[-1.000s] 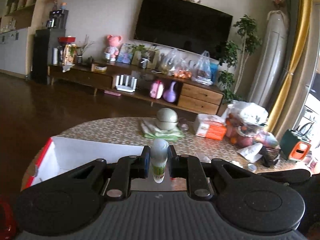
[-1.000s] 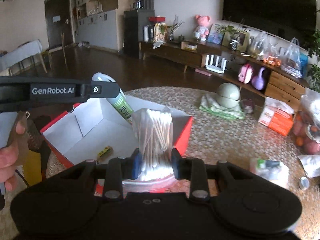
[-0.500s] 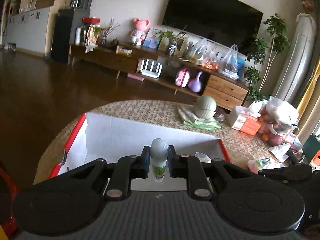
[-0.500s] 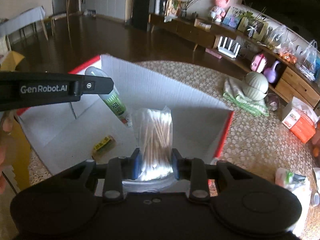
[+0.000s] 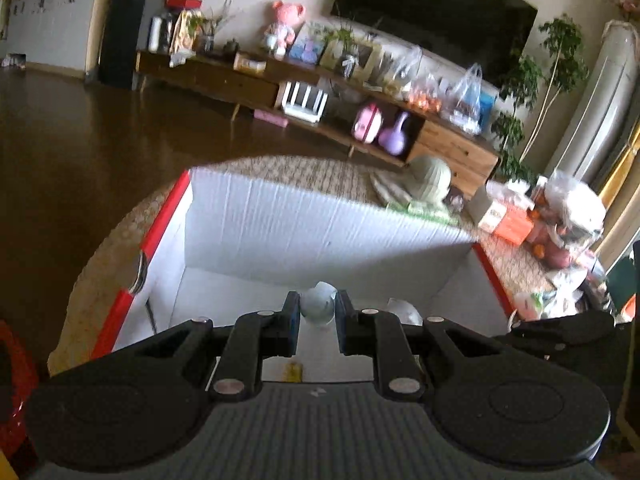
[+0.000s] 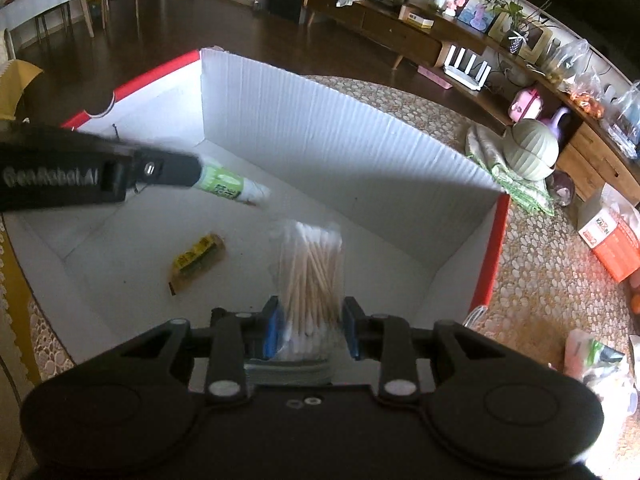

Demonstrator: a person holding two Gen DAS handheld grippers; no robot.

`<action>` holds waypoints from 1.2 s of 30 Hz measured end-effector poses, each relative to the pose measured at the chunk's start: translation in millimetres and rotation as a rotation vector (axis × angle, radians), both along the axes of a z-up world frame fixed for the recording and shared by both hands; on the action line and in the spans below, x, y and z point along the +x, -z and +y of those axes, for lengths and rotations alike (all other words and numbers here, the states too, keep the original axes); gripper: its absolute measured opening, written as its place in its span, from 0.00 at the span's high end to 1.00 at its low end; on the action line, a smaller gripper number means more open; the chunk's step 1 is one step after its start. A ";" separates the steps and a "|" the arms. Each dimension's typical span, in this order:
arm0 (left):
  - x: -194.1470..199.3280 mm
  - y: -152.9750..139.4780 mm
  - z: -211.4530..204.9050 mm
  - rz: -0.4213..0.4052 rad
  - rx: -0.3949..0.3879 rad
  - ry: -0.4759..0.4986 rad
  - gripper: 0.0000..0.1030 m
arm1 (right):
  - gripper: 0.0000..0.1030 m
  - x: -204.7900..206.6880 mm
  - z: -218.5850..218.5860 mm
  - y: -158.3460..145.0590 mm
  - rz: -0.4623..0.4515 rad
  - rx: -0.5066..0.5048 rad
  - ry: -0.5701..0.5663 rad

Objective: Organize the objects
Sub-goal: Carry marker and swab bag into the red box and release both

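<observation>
A large cardboard box (image 5: 320,224), white inside and red outside, stands open on the round table; its far wall (image 6: 320,132) fills the right wrist view. My left gripper (image 5: 317,320) is shut on a small white and green tube (image 5: 318,308), seen end-on over the box floor. From the right wrist view that tube (image 6: 224,184) sticks out of the left gripper (image 6: 180,168), slanting down inside the box. My right gripper (image 6: 310,320) hangs low in the box; its jaws are opening, with a clear bag of cotton swabs (image 6: 310,268) still between the pads.
A yellow and green packet (image 6: 196,256) lies on the box floor. Beyond the box, on the patterned tablecloth (image 6: 540,264), are a green lidded bowl (image 6: 530,156) on a folded cloth, an orange carton (image 6: 612,240) and plastic bags (image 6: 592,356). Dark wooden floor surrounds the table.
Both grippers have come down from above the box rim into the box. The tube has tipped from near upright to slanting down. The swab bag is lower, close to the floor.
</observation>
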State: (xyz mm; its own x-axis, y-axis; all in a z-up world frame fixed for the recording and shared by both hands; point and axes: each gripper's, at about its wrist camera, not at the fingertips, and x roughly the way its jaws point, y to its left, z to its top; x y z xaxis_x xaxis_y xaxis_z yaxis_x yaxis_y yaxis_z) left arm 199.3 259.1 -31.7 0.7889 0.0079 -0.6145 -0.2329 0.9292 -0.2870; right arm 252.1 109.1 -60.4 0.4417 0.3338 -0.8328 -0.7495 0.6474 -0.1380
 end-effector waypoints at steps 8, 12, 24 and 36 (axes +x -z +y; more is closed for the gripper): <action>8.4 17.3 5.2 0.146 0.018 0.012 0.83 | 0.59 -2.6 2.2 -1.1 -0.005 0.003 -0.021; 9.3 19.1 3.5 0.166 0.019 0.021 0.83 | 0.48 -9.1 -1.2 -5.8 -0.014 0.032 -0.043; 0.1 8.4 -7.7 0.164 0.101 0.006 0.83 | 0.38 -19.4 -49.7 -43.1 -0.007 0.189 -0.010; -26.2 -24.2 -43.0 0.097 0.203 0.007 0.83 | 0.32 -45.5 -108.7 -81.7 -0.043 0.327 -0.006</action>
